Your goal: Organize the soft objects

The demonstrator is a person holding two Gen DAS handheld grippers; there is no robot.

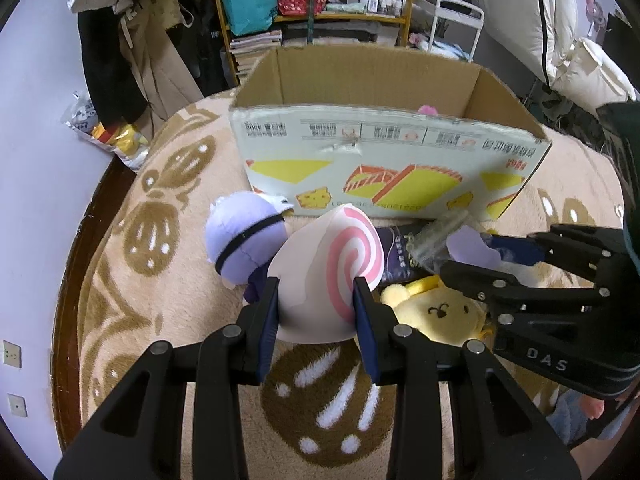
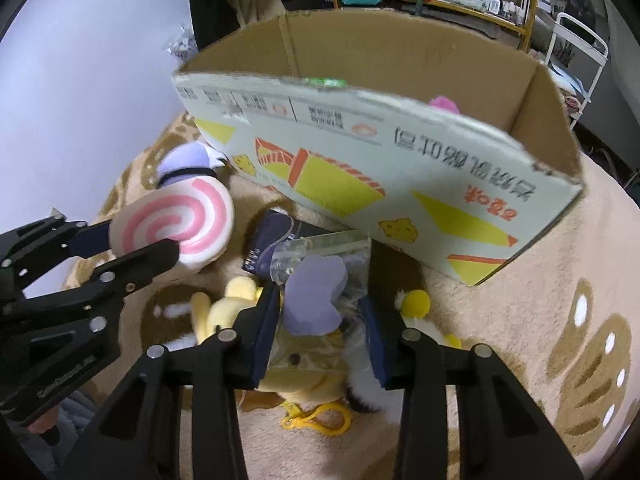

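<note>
Black left gripper (image 1: pixel 316 312) with blue pads is clenched on the pale round plush cushion with a pink spiral (image 1: pixel 328 268), squeezing it at both sides; the cushion sits square between our fingers and juts forward toward the open cardboard box (image 1: pixel 384 160). Our right gripper (image 2: pixel 320 320) straddles the clear plastic pouch holding a lilac soft piece (image 2: pixel 316 292); whether the pads actually press it we cannot tell. Under it lies the yellow plush bear with a keyring clip (image 2: pixel 224 312). Both loads sit in front of the box's near printed wall on the beige patterned blanket (image 1: pixel 168 280), so each must rise over that rim. The left looks nearer the box's left end, the right nearer its middle. A lilac-haired plush doll (image 1: pixel 240 240) lies against the box's near left corner.
</note>
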